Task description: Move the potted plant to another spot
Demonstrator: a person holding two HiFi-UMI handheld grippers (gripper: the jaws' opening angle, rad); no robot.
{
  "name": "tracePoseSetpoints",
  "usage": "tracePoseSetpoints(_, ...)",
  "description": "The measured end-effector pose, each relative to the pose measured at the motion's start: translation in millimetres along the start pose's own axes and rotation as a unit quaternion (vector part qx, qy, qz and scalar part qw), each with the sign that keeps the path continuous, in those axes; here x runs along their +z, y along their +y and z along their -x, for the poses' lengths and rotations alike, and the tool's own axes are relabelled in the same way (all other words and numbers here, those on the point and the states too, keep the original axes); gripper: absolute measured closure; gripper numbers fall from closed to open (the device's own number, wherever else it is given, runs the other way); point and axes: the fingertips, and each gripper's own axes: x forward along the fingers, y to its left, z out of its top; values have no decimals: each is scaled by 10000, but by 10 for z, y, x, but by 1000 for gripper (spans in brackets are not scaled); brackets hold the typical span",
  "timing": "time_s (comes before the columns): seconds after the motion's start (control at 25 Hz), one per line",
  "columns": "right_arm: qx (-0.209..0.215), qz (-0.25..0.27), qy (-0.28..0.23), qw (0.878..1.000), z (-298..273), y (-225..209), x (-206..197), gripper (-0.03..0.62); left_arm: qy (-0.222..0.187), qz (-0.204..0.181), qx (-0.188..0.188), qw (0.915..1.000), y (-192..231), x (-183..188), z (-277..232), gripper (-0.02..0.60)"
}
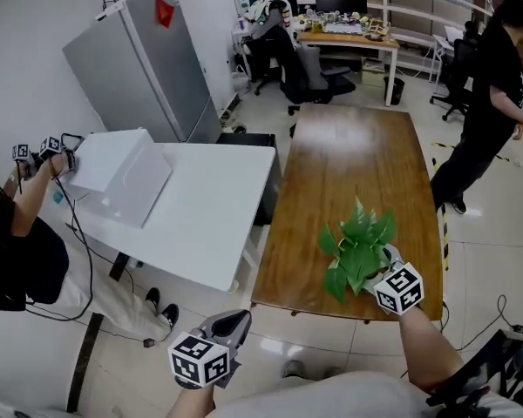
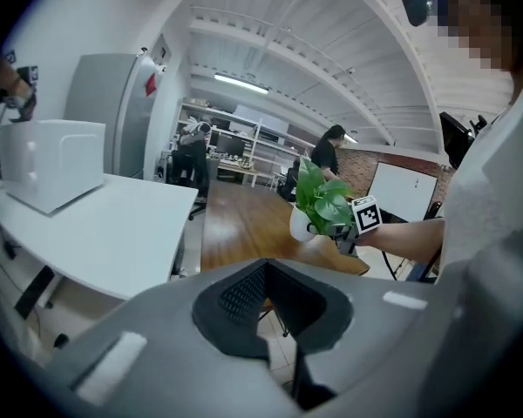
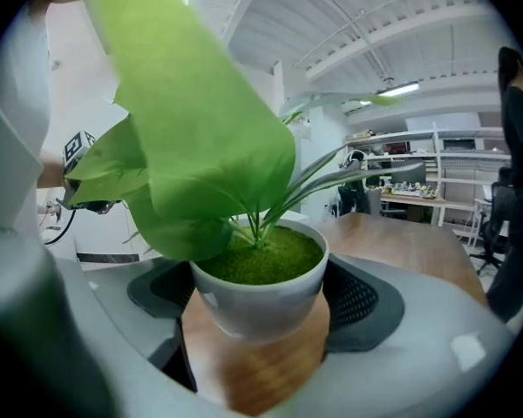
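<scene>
The potted plant (image 1: 359, 249), green leaves in a small white pot, hangs over the near end of the brown wooden table (image 1: 349, 159). My right gripper (image 1: 380, 266) is shut on it. In the right gripper view the dark pads (image 3: 359, 299) press both sides of the white pot (image 3: 260, 307), and big leaves fill the upper left. My left gripper (image 1: 232, 322) is over the floor in front of the tables, its jaws closed together with nothing between them. The left gripper view shows the plant (image 2: 319, 200) and my right gripper (image 2: 344, 231) off to the right, beyond the closed left gripper (image 2: 266, 310).
A white table (image 1: 205, 220) with a white box (image 1: 118, 174) stands left of the brown one. A grey cabinet (image 1: 135, 68) is behind it. One person (image 1: 22, 242) sits at the left with grippers; another (image 1: 486, 94) stands at the right. Office chairs (image 1: 309, 72) and desks fill the back.
</scene>
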Motion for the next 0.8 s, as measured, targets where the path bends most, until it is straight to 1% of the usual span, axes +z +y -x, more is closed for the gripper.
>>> tracePoseSetpoints(0.16,335,47,-83,9994,-246,28,136,137,-71,248,420,9988,63,-81,176,585)
tracePoseSetpoints(0.36,723,151,-124,9972,-575,193,251,137,-109,544,810,9952,181,-255,371,584)
tracePoseSetpoints(0.6,1150,351,-160,9926,-1084,587,463,137,-203,740,1155,9903,480,-360,684,584)
tracePoseSetpoints(0.8,1508,499,-223,9870,-1494,879,658,137,-328,826,1412,9860,706,-343,873,584)
